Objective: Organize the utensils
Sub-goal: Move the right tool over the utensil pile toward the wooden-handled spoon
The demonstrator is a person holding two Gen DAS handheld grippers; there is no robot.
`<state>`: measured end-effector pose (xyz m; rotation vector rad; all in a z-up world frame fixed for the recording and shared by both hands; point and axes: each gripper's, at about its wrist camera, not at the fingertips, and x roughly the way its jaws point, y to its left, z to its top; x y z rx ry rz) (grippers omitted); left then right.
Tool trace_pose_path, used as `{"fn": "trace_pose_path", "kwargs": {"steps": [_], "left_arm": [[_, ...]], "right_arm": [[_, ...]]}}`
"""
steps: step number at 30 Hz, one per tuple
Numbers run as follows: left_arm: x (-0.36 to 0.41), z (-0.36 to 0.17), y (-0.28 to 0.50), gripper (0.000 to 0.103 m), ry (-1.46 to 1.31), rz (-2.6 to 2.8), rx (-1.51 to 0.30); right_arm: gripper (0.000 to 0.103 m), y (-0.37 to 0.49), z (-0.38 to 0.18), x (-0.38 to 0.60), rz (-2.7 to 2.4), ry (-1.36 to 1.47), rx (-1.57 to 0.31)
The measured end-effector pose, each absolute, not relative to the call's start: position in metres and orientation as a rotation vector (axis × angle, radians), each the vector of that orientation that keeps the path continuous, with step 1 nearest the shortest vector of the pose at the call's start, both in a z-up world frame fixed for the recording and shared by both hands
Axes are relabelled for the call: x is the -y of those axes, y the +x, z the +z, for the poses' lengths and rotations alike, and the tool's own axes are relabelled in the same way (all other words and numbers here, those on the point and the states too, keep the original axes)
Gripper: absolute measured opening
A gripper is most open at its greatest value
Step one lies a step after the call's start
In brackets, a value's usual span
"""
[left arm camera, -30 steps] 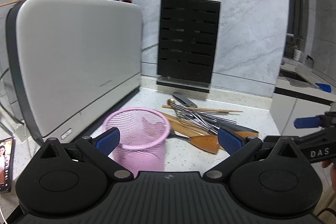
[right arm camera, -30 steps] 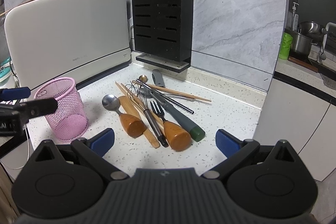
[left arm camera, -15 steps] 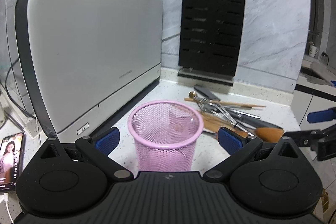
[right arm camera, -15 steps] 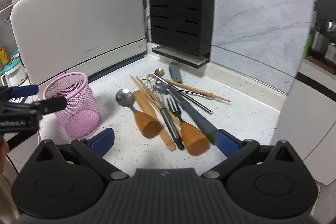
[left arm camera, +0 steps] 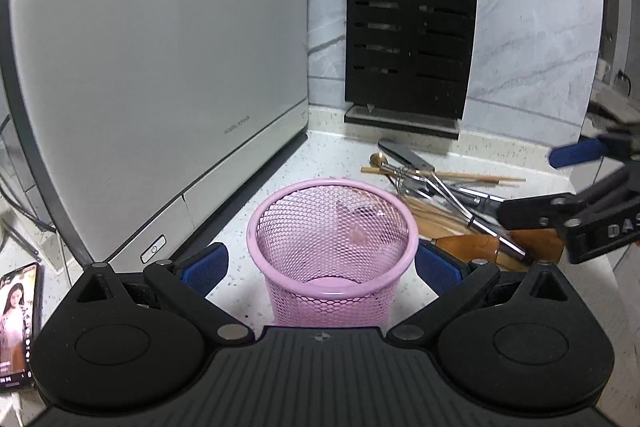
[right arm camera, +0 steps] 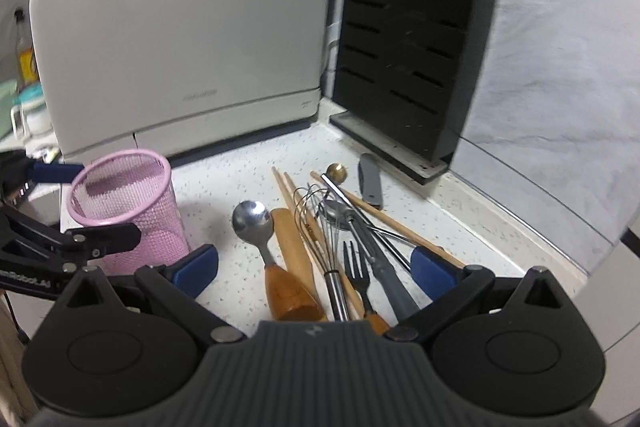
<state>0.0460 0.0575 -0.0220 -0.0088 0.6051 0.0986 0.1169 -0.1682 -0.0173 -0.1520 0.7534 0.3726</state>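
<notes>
The utensils (right arm camera: 320, 247) lie in a loose heap on the speckled bench (right arm camera: 460, 227), toward its back edge, just in front of the black knife block (right arm camera: 412, 39): a spoon (right arm camera: 256, 227) with a wooden handle, a whisk (right arm camera: 324, 239), a fork (right arm camera: 356, 271) and chopsticks (right arm camera: 384, 215) crossing one another. Left of the heap stands a pink mesh cup (left arm camera: 332, 247) (upright, nothing visible inside), close to the white appliance (left arm camera: 160, 75) along the back. The left gripper (left arm camera: 320, 263) is spread wide, its blue pads on either side of the cup without touching it. The right gripper (right arm camera: 314, 263) is also spread, hanging over the handle ends of the heap.
</notes>
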Motion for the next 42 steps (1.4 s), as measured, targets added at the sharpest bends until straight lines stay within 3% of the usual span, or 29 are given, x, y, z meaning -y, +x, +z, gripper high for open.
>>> {"fn": "trace_pose_path", "kwargs": {"steps": [2,4,8,10,18,34,42], "left_arm": [[-0.059,-0.022,0.051,0.103,-0.004,0.077,-0.638],[-0.061,-0.022,0.054,0.103,0.003,0.052,-0.663],[-0.064,-0.022,0.060,0.103,0.027,0.039,-0.677],[-0.067,-0.021,0.062,0.103,0.017,0.024,-0.685],[-0.062,-0.020,0.062,0.103,0.033,-0.002,-0.669],[-0.063,-0.020,0.062,0.098,-0.013,-0.032,-0.671],[-0.062,-0.019,0.059,0.097,-0.028,-0.053,-0.666]], "right_arm": [[0.095,0.126,-0.020,0.160,0.391,-0.192,-0.774],[0.083,0.136,-0.024,0.153,0.405,-0.224,-0.802],[0.077,0.151,-0.034,0.146,0.426,-0.216,-0.855],[0.066,0.157,-0.038,0.142,0.435,-0.215,-0.875],[0.048,0.174,-0.050,0.124,0.478,-0.244,-0.921],[0.026,0.178,-0.076,0.102,0.544,-0.347,-0.991],[0.025,0.179,-0.082,0.102,0.520,-0.378,-0.987]]}}
